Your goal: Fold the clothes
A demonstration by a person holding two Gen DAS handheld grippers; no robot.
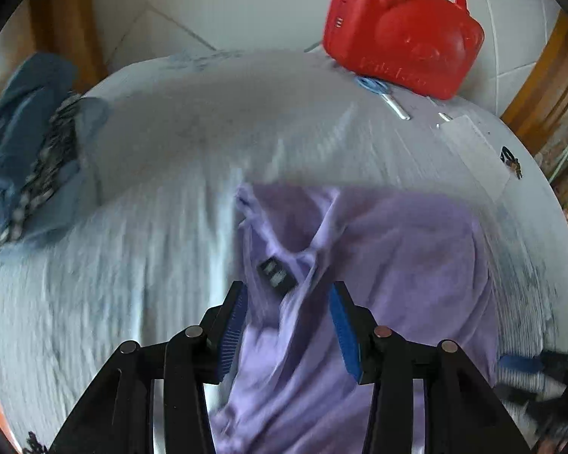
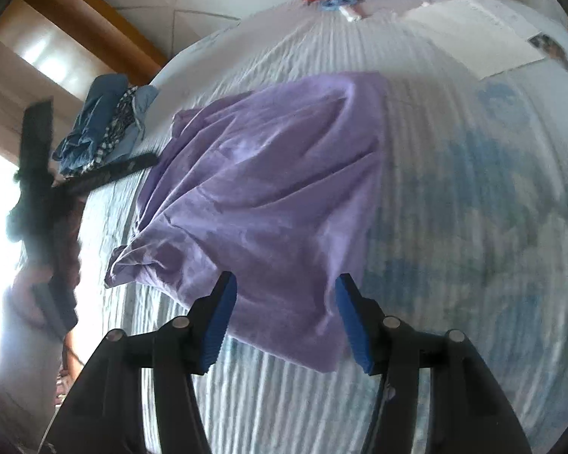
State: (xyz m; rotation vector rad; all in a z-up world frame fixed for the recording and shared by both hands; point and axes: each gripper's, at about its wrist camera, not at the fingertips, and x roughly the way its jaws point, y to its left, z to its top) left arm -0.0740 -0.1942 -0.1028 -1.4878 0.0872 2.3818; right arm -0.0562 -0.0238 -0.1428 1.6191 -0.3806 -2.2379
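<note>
Your left gripper (image 1: pixel 288 321) has its jaws wide over the collar end of the lilac shirt (image 2: pixel 269 196), black label (image 1: pixel 277 272) just ahead; nothing is gripped. Your right gripper (image 2: pixel 286 317) is likewise spread, astride the shirt's near hem. The shirt lies crumpled mid-surface on the ribbed white cover (image 2: pixel 454 196). Risk: closing here may pinch the cover with the cloth, or take one layer only. Far edge: red case (image 1: pixel 405 34), scissors (image 1: pixel 382 94), paper sheet (image 2: pixel 477 38); a wide sweep could strike them.

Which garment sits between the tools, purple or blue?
The purple shirt, crumpled mid-table under both open tools. The blue clothes pile lies apart at the table's far left edge.
</note>
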